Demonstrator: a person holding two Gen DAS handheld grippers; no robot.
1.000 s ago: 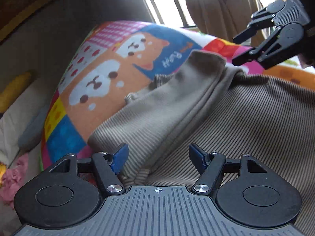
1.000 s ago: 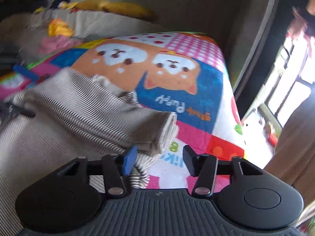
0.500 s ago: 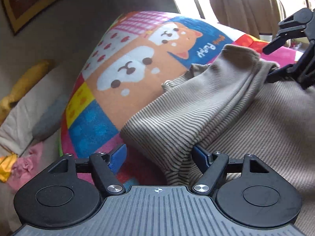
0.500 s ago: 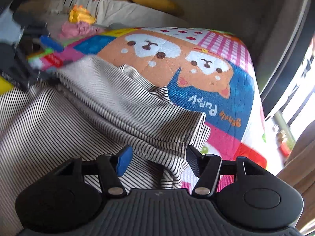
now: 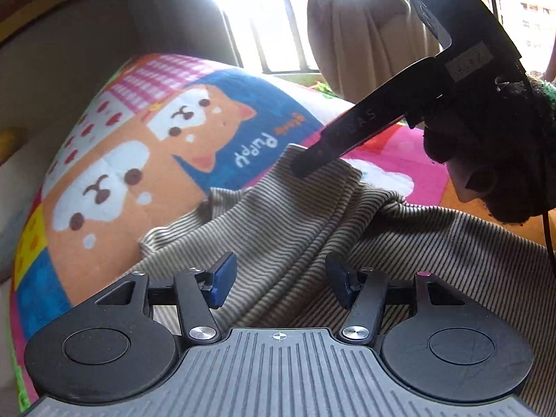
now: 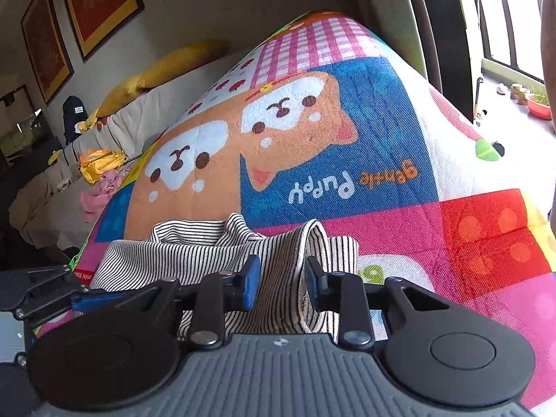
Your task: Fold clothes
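Note:
A black-and-white striped garment (image 5: 399,243) lies on a colourful puppy-print play mat (image 5: 121,180), with a folded sleeve or edge bunched along its far side. My left gripper (image 5: 279,279) is open, its blue-padded jaws astride a ridge of the striped cloth. My right gripper (image 6: 280,285) is open too, with a rolled fold of the garment (image 6: 278,260) standing between its pads, not pinched. The right gripper also shows in the left wrist view (image 5: 312,163), tip down on the garment's far edge. The left gripper's side shows in the right wrist view (image 6: 52,295) at lower left.
The mat (image 6: 382,139) stretches ahead to a wall and a window with beige curtains (image 5: 365,34). A sofa (image 6: 121,128) with yellow cushions and loose pink and yellow clothes (image 6: 100,173) stands to the left. Framed pictures (image 6: 100,3) hang on the wall.
Both grippers have moved forward over the garment. The right gripper has come down onto the garment's far fold and now straddles it. The left gripper shifted right, onto the cloth ridge.

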